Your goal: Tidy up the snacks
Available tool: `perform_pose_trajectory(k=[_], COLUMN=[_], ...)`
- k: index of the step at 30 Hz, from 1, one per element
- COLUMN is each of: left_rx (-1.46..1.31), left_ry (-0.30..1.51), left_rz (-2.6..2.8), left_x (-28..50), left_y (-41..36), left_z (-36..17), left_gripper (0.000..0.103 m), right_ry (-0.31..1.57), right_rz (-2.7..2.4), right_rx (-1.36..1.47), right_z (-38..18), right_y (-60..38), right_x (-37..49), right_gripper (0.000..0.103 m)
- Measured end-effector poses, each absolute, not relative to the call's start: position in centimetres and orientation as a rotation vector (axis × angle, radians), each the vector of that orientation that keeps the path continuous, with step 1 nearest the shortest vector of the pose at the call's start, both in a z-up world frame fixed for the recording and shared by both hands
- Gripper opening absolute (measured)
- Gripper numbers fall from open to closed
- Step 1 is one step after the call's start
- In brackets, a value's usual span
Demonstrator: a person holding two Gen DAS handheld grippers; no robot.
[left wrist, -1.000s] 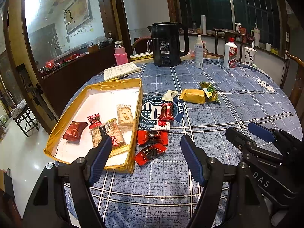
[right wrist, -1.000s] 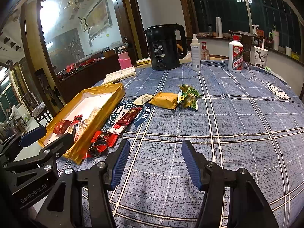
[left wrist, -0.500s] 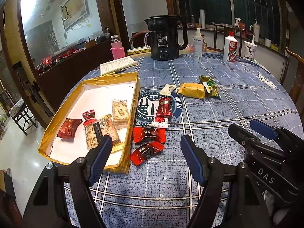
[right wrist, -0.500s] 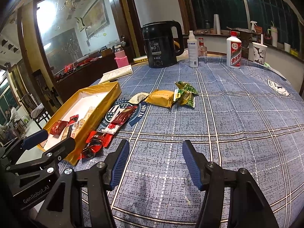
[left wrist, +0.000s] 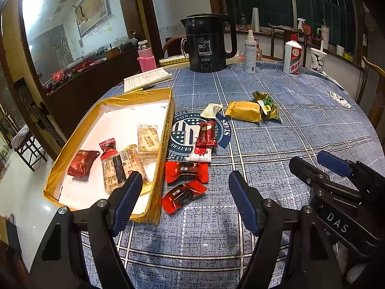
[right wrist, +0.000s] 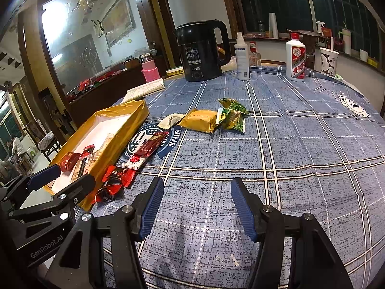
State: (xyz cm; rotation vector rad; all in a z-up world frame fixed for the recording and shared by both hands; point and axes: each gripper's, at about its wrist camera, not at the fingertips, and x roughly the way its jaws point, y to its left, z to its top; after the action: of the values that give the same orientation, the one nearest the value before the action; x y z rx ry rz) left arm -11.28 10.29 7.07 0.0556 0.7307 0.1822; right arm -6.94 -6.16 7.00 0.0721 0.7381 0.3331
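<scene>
A gold cardboard tray [left wrist: 166, 122] [right wrist: 130, 115] holds several wrapped snacks on the left of the blue plaid tablecloth. Beside it lie two red candies [left wrist: 184, 193] [right wrist: 113, 187], a dark red bar [left wrist: 205, 133] [right wrist: 150, 144], a white packet [left wrist: 211, 109], a gold pack [left wrist: 244, 111] [right wrist: 199, 120] and a green pack [left wrist: 267, 106] [right wrist: 232, 114]. My left gripper [left wrist: 185, 202] is open and empty, hovering just short of the near red candy. My right gripper [right wrist: 197, 207] is open and empty over bare cloth to the right; it also shows in the left wrist view [left wrist: 320, 166].
A black kettle [left wrist: 207, 43], spray bottle [left wrist: 250, 51], white liquor bottle [left wrist: 292, 59], paper cup [left wrist: 317, 60], pink flask [left wrist: 146, 56] and open notebook [left wrist: 146, 79] stand along the table's far side. Chairs stand to the right and left.
Both grippers have drawn slightly lower and nearer the table; the snacks look a little lower and closer in view. Nothing was picked up or moved.
</scene>
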Motion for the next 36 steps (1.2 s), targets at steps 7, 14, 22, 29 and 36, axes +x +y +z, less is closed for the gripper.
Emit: perform_pose_trajectory(k=[7,14,22,29,36], left_rx=[0.056,0.058,0.058,0.072,0.081], left_ry=[0.729,0.728,0.724,0.712,0.708], left_rz=[0.182,0.182,0.175,0.169,0.171], left_x=[-11.25,-11.16,-11.22,-11.44,-11.48], left_y=[10.30,10.29,10.17,9.75,9.53], left_z=[7.05,7.04,7.20,7.29,7.22], left_gripper=[0.074,0.074,0.074,0.074,0.074], right_ry=[0.740,0.739,0.739,0.741,0.740], right_rz=[0.332,0.333,0.334,0.334,0.334], right_rx=[0.071,0.068,0.069,0.070,0.069], right_z=[6.92,6.79,6.82,6.77,6.72], right_y=[-6.06,-5.93,-5.94,-5.94,-5.89], right_x=[-6.86,-6.81,-6.83,-6.81,-6.88], right_gripper=[0.060,0.060,0.060,0.060,0.060])
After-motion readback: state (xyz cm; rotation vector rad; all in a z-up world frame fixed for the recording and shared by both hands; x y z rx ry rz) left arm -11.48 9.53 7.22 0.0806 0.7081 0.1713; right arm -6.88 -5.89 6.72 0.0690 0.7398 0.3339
